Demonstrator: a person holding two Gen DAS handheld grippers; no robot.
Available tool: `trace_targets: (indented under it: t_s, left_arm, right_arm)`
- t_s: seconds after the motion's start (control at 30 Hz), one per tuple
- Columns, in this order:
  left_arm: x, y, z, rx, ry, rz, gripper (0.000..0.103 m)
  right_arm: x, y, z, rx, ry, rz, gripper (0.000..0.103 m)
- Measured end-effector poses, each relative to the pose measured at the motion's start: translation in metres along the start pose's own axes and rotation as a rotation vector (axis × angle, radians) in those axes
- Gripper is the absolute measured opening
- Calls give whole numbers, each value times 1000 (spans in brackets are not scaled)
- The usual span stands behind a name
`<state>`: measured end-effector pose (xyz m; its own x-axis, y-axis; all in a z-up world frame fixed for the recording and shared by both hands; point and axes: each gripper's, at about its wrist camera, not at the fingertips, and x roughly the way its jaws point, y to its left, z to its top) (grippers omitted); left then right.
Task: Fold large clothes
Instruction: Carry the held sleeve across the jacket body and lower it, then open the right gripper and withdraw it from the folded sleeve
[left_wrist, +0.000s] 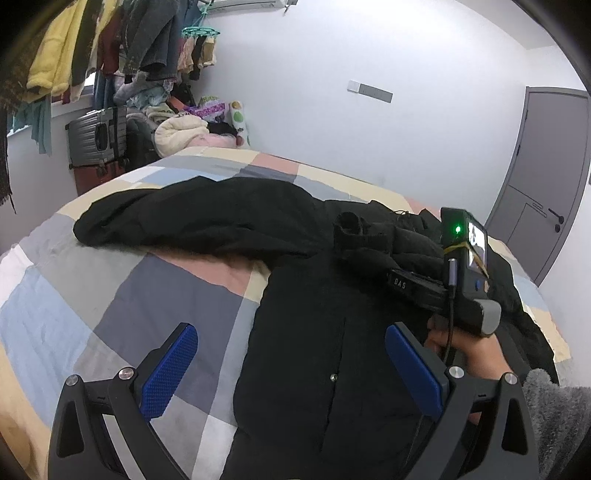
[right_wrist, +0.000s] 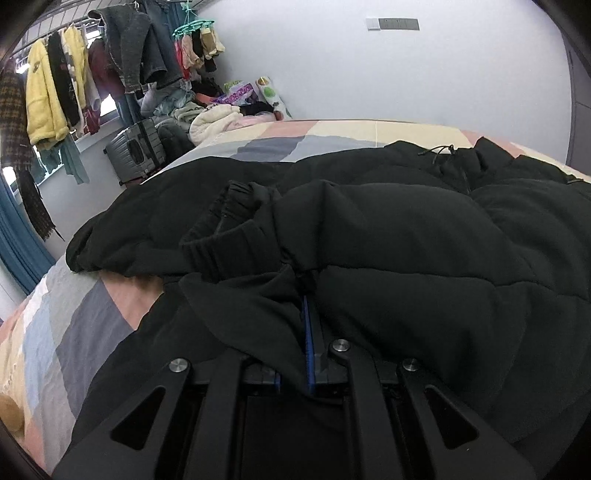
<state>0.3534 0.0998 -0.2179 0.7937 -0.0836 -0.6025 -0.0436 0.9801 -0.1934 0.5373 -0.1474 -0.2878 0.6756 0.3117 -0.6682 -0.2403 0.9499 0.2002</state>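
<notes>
A large black padded coat (left_wrist: 314, 332) lies spread on the bed, one sleeve (left_wrist: 166, 218) stretched to the left. My left gripper (left_wrist: 291, 354) is open and empty, hovering over the coat's lower body. My right gripper (right_wrist: 303, 306) is shut on a fold of the black coat (right_wrist: 406, 258); the cloth covers its fingertips, and a ribbed cuff (right_wrist: 221, 236) lies just ahead. The right gripper's body and the hand holding it also show in the left wrist view (left_wrist: 461, 280).
The bed has a patchwork cover (left_wrist: 110, 302) in pastel blocks. A clothes rail with hanging garments (right_wrist: 74, 81), a grey suitcase (left_wrist: 98, 136) and a pile of clothes (left_wrist: 184, 129) stand beyond the far left corner. A grey door (left_wrist: 546, 177) is at right.
</notes>
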Motion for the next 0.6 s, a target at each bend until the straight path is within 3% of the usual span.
trace_targets:
  t_s: [0.37, 0.43, 0.5, 0.6]
  left_arm:
    - [-3, -6, -4, 20, -5, 22, 103]
    - [-8, -6, -4, 14, -6, 17, 103]
    - [-14, -6, -4, 7, -10, 11, 103]
    - [-21, -5, -4, 0, -22, 6, 103]
  right_arm:
    - [-22, 38, -1, -163, 97, -141, 17]
    - [-30, 41, -1, -187, 108, -155, 26]
    - [-35, 43, 0, -195, 124, -153, 52]
    - [-51, 47, 0, -209, 110, -139, 69]
